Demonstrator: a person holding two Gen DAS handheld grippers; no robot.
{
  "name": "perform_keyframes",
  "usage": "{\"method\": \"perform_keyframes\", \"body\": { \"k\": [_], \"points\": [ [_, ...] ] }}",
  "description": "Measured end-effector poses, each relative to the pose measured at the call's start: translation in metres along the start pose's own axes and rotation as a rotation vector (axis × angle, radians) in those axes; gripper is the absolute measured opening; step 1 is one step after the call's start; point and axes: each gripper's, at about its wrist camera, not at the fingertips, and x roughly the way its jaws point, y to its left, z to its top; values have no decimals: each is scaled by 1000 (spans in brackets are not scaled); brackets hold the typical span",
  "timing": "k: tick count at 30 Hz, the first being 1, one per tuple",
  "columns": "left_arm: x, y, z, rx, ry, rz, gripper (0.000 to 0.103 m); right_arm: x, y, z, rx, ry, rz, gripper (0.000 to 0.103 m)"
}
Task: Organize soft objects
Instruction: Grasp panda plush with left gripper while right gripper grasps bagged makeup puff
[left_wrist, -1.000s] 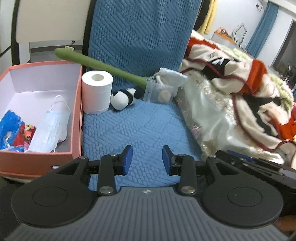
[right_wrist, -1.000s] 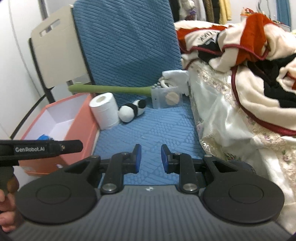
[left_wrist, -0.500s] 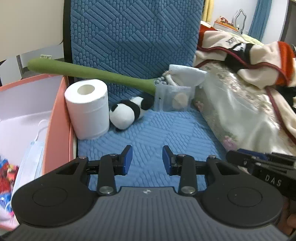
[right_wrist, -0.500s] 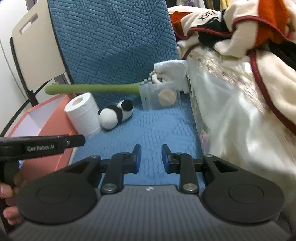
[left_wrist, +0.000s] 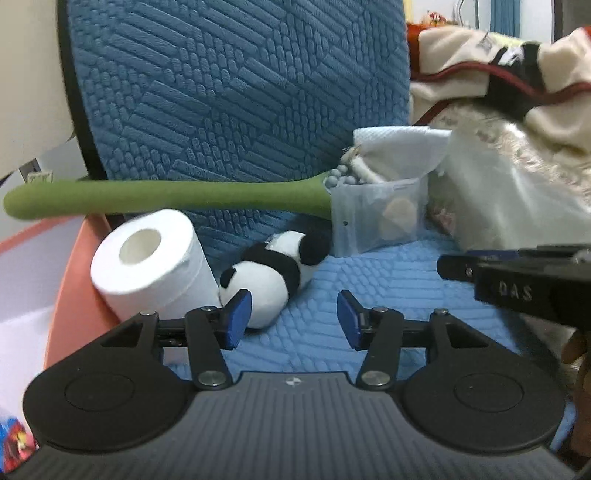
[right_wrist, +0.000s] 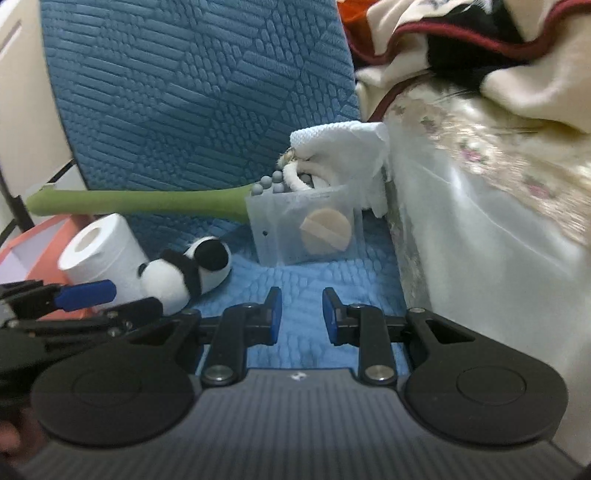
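On blue seat, panda plush (left_wrist: 271, 275) lengthwise w/ head toward open, empty left gripper (left_wrist: 293, 319).

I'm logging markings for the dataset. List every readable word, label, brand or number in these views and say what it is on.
"DAS": on the black body of the right gripper, seen in the left wrist view, slightly blurred.
Small emblem on each wrist camera's own gripper base: a mark, not readable text.
Red and blue packet in the pink box: print too blurred to read.
Nothing else legible.
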Motion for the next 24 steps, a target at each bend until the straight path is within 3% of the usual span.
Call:
{"method": "perform_keyframes", "body": {
  "k": [2,6,11,18,21,24],
  "points": [
    [10,-3,3,31,2,9,57,12,-3,6,1,-7,-9,29],
    [31,-13,8,117,9,40,57,35,-7,19,20,-21,-28,61],
    [52,-25,8,228,20,98,57,68,-5,30,-2,-2,-60,63],
    [69,-24,6,307,10,168,57,105,0,37,-46,45,-98,64],
    [79,-21,7,314,8,193,57,113,1,38,-50,57,-95,76],
    [87,-22,8,317,10,208,58,121,3,39,-74,53,-94,77]
  ]
}}
